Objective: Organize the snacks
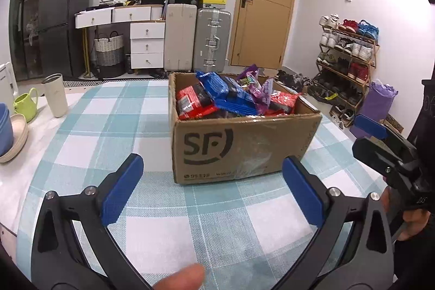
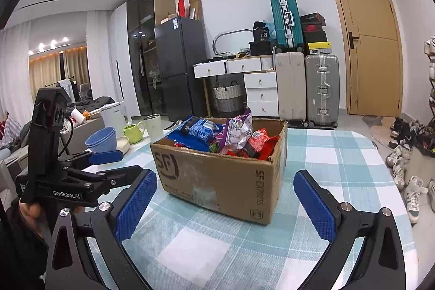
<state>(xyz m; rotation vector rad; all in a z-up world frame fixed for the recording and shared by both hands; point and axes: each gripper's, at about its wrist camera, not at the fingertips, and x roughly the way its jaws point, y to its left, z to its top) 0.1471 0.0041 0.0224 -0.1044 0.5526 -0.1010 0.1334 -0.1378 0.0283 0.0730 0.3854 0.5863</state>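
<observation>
An open cardboard box (image 1: 233, 146) marked SF stands on the checked tablecloth (image 1: 114, 127), filled with blue snack packs (image 1: 217, 86), red snack packs (image 1: 190, 102) and purple snack packs (image 1: 261, 91). The same box (image 2: 217, 175) shows in the right wrist view with a blue pack (image 2: 195, 131), a purple pack (image 2: 239, 131) and a red pack (image 2: 262, 140) on top. My left gripper (image 1: 212, 189) is open just short of the box's front face, empty. My right gripper (image 2: 225, 203) is open near the box's front corner, empty. Each gripper appears in the other's view: the right gripper (image 1: 372, 127) and the left gripper (image 2: 106, 156).
At the table's left edge stand a beige tumbler (image 1: 55, 95), a green mug (image 1: 25, 103), stacked blue bowls (image 2: 102, 139) and a white kettle (image 2: 114, 114). Suitcases (image 1: 195, 41), a drawer unit (image 1: 146, 44), a fridge (image 1: 64, 15) and a shoe rack (image 1: 345, 64) line the room behind.
</observation>
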